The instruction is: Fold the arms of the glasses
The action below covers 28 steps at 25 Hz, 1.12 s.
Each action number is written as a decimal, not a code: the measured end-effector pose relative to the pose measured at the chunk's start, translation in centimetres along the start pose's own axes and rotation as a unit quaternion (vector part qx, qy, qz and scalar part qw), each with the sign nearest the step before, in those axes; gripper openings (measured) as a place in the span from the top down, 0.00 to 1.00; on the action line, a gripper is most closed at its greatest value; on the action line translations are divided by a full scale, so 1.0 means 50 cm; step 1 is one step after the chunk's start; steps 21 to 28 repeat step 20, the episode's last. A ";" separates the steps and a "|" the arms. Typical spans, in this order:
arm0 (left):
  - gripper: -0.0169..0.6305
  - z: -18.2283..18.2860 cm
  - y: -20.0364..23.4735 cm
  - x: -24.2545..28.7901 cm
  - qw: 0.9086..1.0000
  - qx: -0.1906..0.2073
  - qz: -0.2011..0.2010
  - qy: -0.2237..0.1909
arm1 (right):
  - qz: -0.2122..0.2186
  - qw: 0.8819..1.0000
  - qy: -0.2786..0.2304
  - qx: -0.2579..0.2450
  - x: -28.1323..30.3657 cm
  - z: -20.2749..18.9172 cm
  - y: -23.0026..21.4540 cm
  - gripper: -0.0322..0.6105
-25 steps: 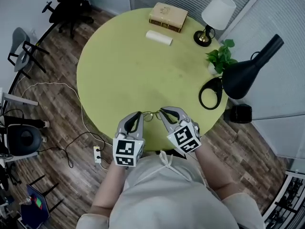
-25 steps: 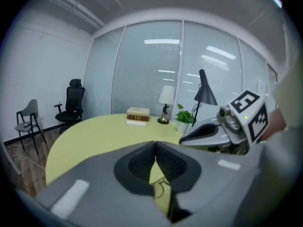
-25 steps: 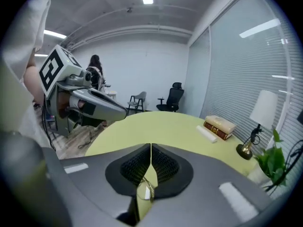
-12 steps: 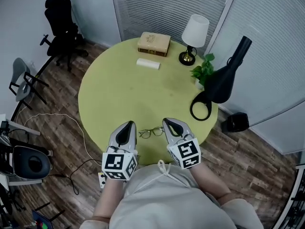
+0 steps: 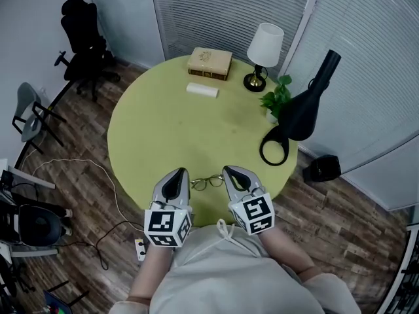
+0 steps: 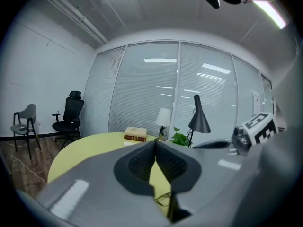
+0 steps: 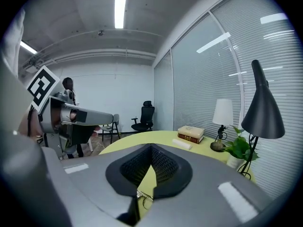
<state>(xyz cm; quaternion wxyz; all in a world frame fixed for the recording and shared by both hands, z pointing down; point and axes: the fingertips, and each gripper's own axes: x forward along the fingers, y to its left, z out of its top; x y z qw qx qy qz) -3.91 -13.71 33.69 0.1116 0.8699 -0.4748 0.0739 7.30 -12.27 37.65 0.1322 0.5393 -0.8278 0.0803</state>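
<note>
**Desk:** Head view first. Where is the subject?

**Photographer:** A pair of wire-rimmed glasses (image 5: 208,182) lies at the near edge of the round yellow worktop (image 5: 170,123), lower centre of frame. The left hand-held gripper (image 5: 181,171) is just beside it on one side and the right hand-held gripper (image 5: 228,171) on the other. Neither appears to touch it. The glasses are too small here to tell how the arms sit.

**Desk:** Left gripper view?

**Photographer:** The jaws are pressed together at the tips and pinch nothing. A sliver of the frame shows through the slit between them, low centre.

**Desk:** Right gripper view?

**Photographer:** Much the same: tips closed and empty, with a lens rim visible low in the gap, left of centre.

**Desk:** How will they handle?

**Photographer:** Likely very light, thin and springy, and apt to skid on the smooth top. The lenses look fragile and slick. I would steady the front at a hinge corner or the bridge and push each arm partway along its length, keeping clear of the glass.
</note>
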 end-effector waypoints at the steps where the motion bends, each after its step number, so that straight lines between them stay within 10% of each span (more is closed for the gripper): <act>1: 0.96 -0.001 -0.001 -0.001 1.000 0.000 0.000 0.002 | 0.001 1.000 -0.001 0.004 -0.001 0.000 0.002 0.95; 28: 0.96 -0.024 -0.020 -0.004 1.000 0.014 0.002 0.015 | -0.008 1.000 0.014 0.005 -0.021 -0.026 0.001 0.95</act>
